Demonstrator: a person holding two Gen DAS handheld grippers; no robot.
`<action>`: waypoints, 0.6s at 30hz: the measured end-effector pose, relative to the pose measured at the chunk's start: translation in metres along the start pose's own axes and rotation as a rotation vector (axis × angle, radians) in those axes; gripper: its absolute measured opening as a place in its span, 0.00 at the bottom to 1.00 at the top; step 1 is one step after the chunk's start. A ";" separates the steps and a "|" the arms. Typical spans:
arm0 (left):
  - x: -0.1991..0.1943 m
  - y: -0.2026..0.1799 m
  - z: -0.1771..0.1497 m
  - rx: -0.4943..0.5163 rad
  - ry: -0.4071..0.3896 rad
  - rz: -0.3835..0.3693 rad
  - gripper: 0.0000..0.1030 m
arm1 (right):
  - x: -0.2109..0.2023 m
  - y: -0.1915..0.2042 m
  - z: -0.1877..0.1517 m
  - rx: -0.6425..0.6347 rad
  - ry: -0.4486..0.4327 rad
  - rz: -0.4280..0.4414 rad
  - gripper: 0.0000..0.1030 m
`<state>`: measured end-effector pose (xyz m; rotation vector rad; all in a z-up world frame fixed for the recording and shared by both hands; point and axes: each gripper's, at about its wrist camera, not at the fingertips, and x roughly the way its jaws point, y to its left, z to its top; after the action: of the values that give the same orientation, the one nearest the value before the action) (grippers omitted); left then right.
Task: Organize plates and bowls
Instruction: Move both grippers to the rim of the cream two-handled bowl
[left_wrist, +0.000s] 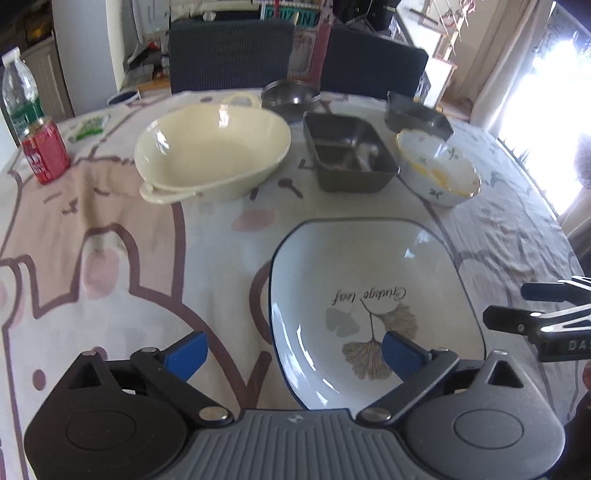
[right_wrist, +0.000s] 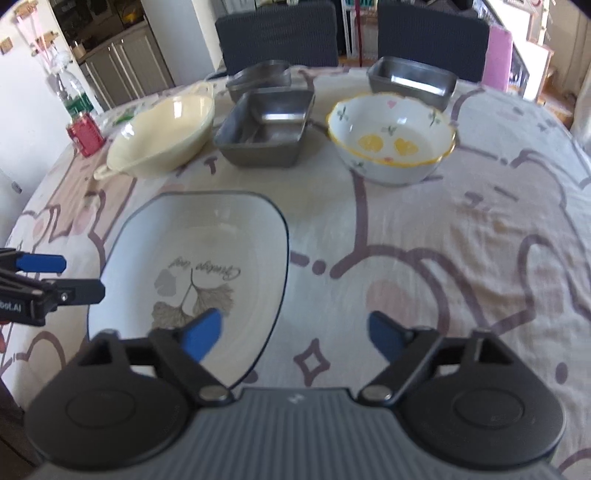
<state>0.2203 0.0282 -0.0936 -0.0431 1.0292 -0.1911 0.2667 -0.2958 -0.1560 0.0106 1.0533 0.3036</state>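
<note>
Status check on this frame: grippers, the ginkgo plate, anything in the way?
Left gripper open, right gripper open, both empty. Ginkgo plate flat on the tablecloth, straddled at either side edge. Nothing in the way.

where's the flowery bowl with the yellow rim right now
The flowery bowl stands on the tablecloth, right of the divided metal tray and in front of another metal tray.
</note>
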 end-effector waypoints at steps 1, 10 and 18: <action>-0.004 0.001 0.000 -0.005 -0.014 0.001 0.99 | -0.004 0.000 0.000 0.003 -0.020 0.003 0.98; -0.040 0.028 0.020 -0.111 -0.152 0.021 1.00 | -0.035 0.013 0.018 0.036 -0.224 0.045 1.00; -0.046 0.069 0.046 -0.332 -0.249 0.054 1.00 | -0.037 0.039 0.056 0.025 -0.331 0.099 1.00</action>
<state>0.2462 0.1019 -0.0392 -0.3317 0.8031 0.0362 0.2881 -0.2600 -0.0911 0.1321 0.7286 0.3643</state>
